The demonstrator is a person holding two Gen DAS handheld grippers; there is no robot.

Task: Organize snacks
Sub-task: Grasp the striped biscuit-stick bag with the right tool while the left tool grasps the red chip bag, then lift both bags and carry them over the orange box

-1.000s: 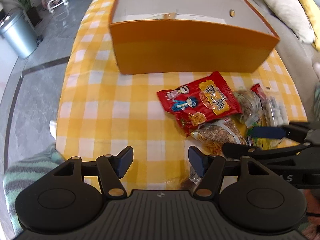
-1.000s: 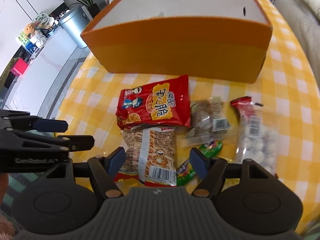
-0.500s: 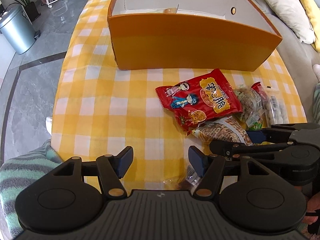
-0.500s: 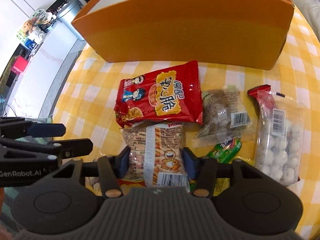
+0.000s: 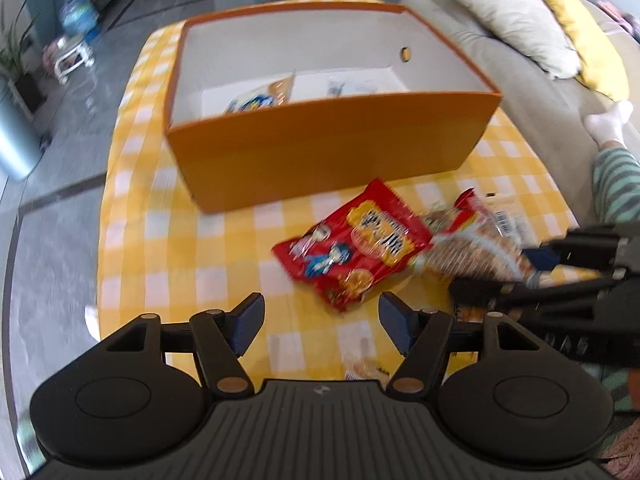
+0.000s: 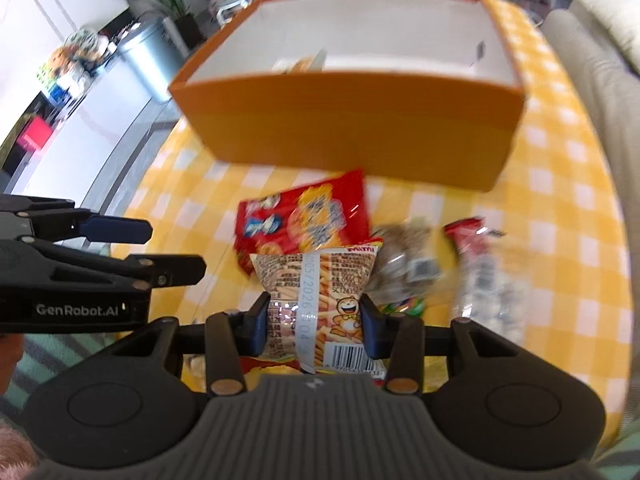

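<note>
My right gripper (image 6: 315, 326) is shut on a clear Mimi stick-snack bag (image 6: 316, 280) and holds it off the yellow checked cloth; the bag also shows in the left wrist view (image 5: 468, 256). My left gripper (image 5: 320, 318) is open and empty above the cloth, left of the snacks. A red snack bag (image 5: 352, 244) lies in front of the orange box (image 5: 328, 152), also seen in the right wrist view (image 6: 308, 216). The box (image 6: 352, 132) holds a few packets at its back.
More packets lie right of the red bag: a brown one (image 6: 408, 264), a green one (image 6: 404, 306) and a clear bag of white balls (image 6: 488, 280). A sofa with pillows (image 5: 512, 20) stands to the right. A metal bin (image 6: 148, 52) stands on the floor to the left.
My right gripper has shut on the Mimi bag and lifted it off the cloth. Both grippers have risen, and the inside of the box now shows.
</note>
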